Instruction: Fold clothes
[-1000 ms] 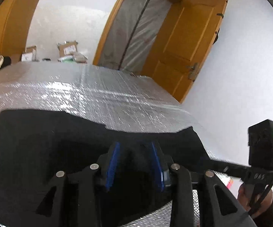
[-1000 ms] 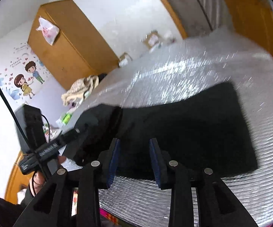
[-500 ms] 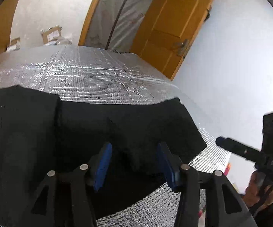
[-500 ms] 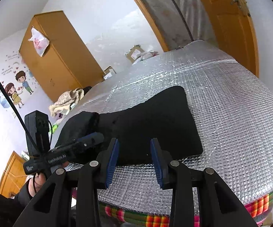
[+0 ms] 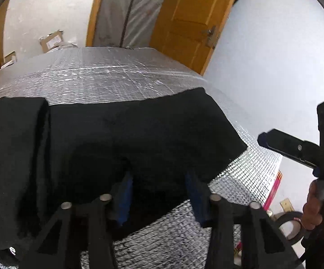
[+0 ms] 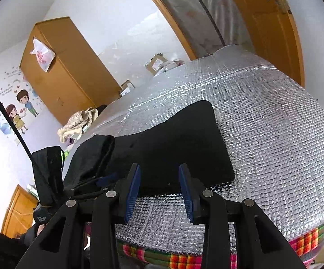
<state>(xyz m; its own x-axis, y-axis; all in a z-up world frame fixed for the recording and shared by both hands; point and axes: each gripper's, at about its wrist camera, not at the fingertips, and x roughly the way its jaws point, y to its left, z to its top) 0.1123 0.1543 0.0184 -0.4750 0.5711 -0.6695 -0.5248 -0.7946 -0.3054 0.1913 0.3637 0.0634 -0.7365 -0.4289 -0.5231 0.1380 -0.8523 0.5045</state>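
Both claws [image 5: 158, 192] [image 6: 159, 188] (jaws apart) hover over black garment [image 6: 180, 143]

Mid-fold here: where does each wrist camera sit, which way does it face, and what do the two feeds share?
Left wrist view: rides the left gripper, open, low over the black garment on the silver quilted foil cover, facing the orange wooden door; the right gripper and the hand holding it show at right.
Right wrist view: rides the right gripper, open, near the cover's front edge, facing the wooden wardrobe; the left gripper shows at left.
Shared: garment, foil cover, door.
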